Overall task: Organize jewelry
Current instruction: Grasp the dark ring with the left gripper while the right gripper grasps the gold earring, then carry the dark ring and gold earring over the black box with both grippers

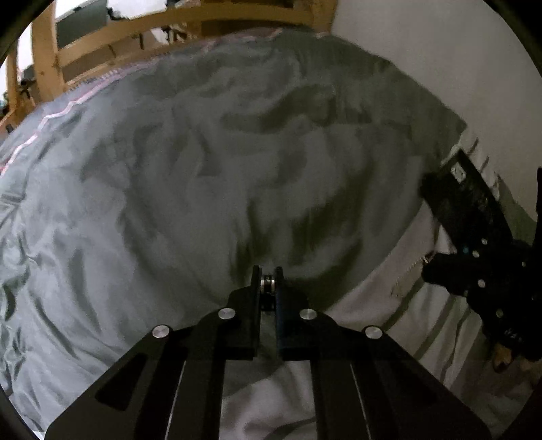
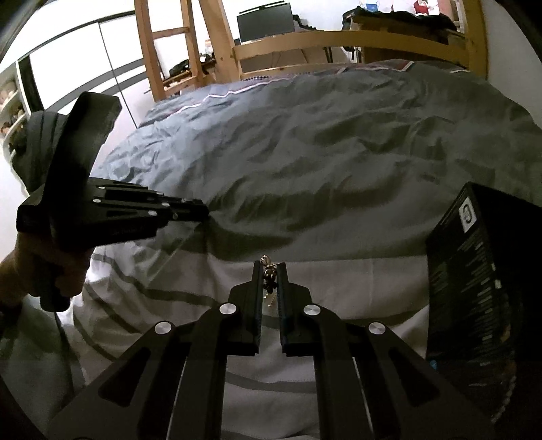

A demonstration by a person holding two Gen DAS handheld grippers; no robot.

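The black two-finger left gripper [image 1: 269, 276] hangs over the rumpled grey duvet [image 1: 203, 162], its fingers drawn close with a small silver ring-like piece [image 1: 267, 282] pinched between the tips. Over on the other side, the black right gripper [image 2: 270, 270] has its fingers nearly together too, clamped on a small gold-and-dark jewelry piece with a dangling chain [image 2: 268, 276] (too small to tell what kind). That one hovers above the white sheet with grey stripes [image 2: 355, 291], just short of the duvet's edge. A tall black printed cardboard box [image 2: 474, 287] stands upright on the sheet off to the right, well clear of both tools. Behind the bed runs the light wooden bed frame [image 2: 338, 39], with a dark monitor [image 2: 264, 22] beyond.
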